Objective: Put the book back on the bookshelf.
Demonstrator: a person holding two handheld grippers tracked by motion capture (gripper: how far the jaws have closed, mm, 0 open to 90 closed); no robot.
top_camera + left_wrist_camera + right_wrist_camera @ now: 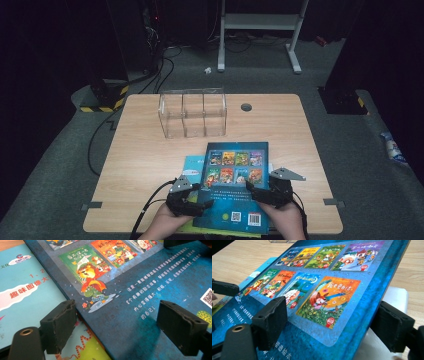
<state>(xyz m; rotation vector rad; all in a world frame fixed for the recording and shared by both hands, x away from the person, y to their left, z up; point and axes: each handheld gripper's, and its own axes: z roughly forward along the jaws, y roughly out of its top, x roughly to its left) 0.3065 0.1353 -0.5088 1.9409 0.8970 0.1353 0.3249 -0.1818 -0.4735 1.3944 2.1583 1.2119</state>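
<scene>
A dark blue picture book (235, 185) lies back cover up on a small pile of books at the table's front edge. My left gripper (201, 196) is open at the book's left edge. In the left gripper view the gripper (122, 320) has one jaw over the cover (140, 290) and the other over the light blue book (22, 290) beneath. My right gripper (256, 192) is open at the right edge. In the right gripper view it (332, 322) straddles that edge of the book (317, 290), which looks slightly raised above a white book (393, 295).
A clear acrylic organizer (192, 114) with three compartments stands empty at the middle back of the wooden table (145, 155). A round cable hole (246, 107) is beside it. A yellow-green book (87, 347) lies lowest in the pile. A white stand (260, 22) and cables are on the floor behind.
</scene>
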